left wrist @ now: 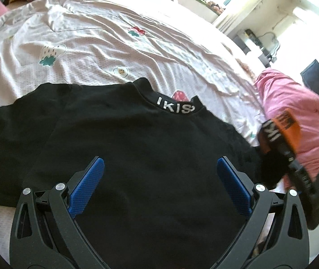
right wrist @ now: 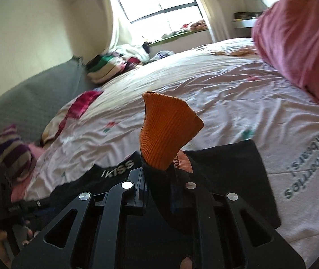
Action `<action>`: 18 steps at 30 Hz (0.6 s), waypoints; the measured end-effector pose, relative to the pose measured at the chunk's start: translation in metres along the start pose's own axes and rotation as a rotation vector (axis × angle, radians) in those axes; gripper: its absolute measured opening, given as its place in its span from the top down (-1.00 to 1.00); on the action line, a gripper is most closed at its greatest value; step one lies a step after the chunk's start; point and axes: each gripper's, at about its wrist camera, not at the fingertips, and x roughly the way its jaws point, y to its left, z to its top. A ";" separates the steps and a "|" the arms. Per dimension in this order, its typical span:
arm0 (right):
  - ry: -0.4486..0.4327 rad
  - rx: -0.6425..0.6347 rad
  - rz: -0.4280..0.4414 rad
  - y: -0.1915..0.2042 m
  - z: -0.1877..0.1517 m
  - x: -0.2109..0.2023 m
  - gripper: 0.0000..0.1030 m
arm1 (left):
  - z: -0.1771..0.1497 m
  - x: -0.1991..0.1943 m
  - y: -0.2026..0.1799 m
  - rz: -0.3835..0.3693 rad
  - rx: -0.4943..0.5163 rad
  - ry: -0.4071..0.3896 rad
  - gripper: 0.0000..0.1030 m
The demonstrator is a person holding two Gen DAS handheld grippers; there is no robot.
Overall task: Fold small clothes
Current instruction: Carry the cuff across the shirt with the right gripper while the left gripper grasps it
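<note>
Two grippers: my left gripper [left wrist: 159, 174] hovers spread wide over the black shirt [left wrist: 137, 145]; my right gripper [right wrist: 159, 179] pinches its orange cuff [right wrist: 168, 130].

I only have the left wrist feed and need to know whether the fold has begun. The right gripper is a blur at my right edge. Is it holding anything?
Observer: Yes. The right gripper is shut on the orange cuff of the black top, and the cuff stands up out of the jaws.
Operator: Is the sleeve off the bed?
Observer: The cuff is raised above the bedsheet; the black sleeve trails down from it.
Operator: Anything ahead of that gripper?
Observer: A pink pillow sits at the upper right, apart from the cuff.
Operator: And my left gripper?
Observer: The left gripper is open over the top's body, gripping nothing.
</note>
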 end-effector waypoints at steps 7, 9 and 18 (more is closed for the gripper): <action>0.061 -0.064 0.038 0.040 -0.015 0.026 0.75 | 0.001 0.002 0.010 -0.097 -0.060 0.010 -0.84; 0.080 -0.079 0.052 0.051 -0.020 0.034 0.75 | 0.000 0.004 0.015 -0.120 -0.091 0.000 -0.82; 0.227 -0.119 0.162 0.078 -0.054 0.064 0.07 | -0.005 0.022 0.019 -0.175 -0.126 0.016 -0.41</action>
